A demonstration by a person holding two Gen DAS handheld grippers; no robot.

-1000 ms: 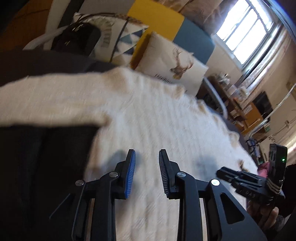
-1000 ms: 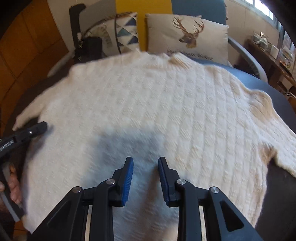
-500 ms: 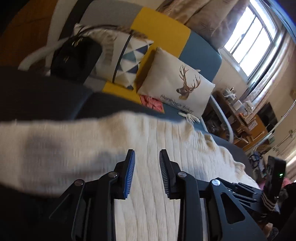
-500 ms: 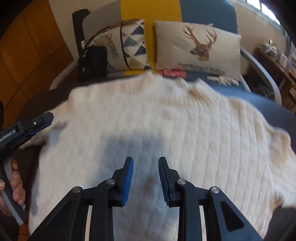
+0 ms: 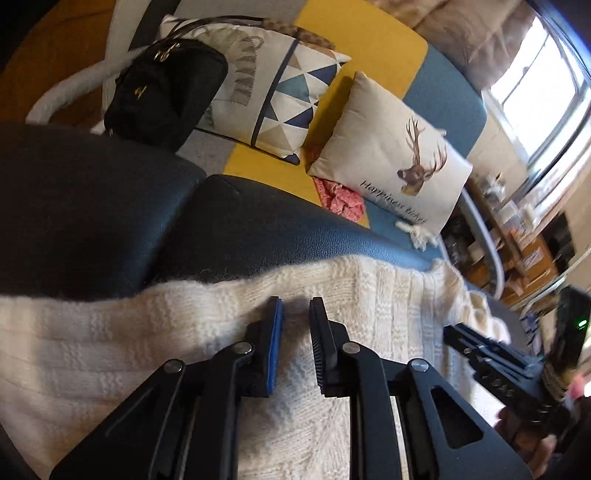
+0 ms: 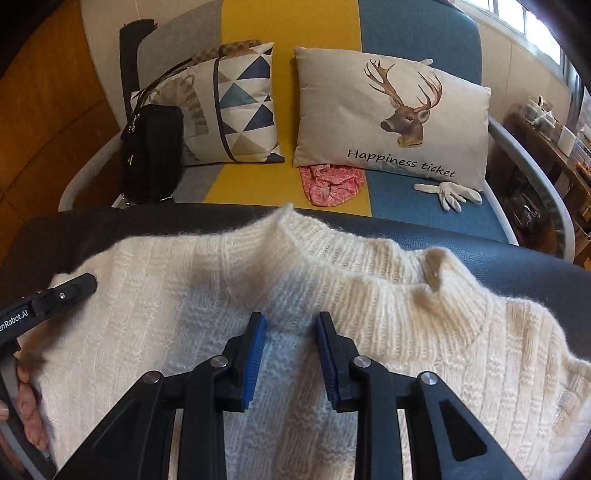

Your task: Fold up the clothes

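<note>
1. Both grippers now sit nearer the sweater's collar end than a second ago, when each camera looked over the broad middle of the knit; the sofa beyond fills more of each view.
2. Left gripper point(image 5: 295, 306) hovers over the cream sweater point(image 6: 369, 302) near its far edge, its fingers apart by a narrow gap after closing in just now, with only knit seen below the gap and nothing pinched between them.
3. Right gripper point(image 6: 291, 321) hangs just short of the ribbed collar point(image 6: 332, 254), its fingers apart and nothing gripped.
4. Cream sweater lies spread flat on a dark leather surface point(image 5: 92, 206), collar towards the sofa, one sleeve point(image 5: 74, 350) running off to the left in the left wrist view.
5. Each camera catches the other gripper at its frame edge above the knit, with part of a hand point(image 6: 29, 406) on the left one's handle.
6. Behind the surface stands a sofa point(image 6: 288, 29) in grey, yellow and blue panels, carrying a deer-print cushion point(image 6: 391, 114), a triangle-pattern cushion point(image 6: 243, 103) and a black bag point(image 6: 151, 151).
7. On the sofa seat just below the deer-print cushion lie a pink cloth point(image 6: 328, 181) and a white glove point(image 6: 447, 192), apart from each other.
8. Bright window point(image 5: 535, 74) lights the right side of the left wrist view.
</note>
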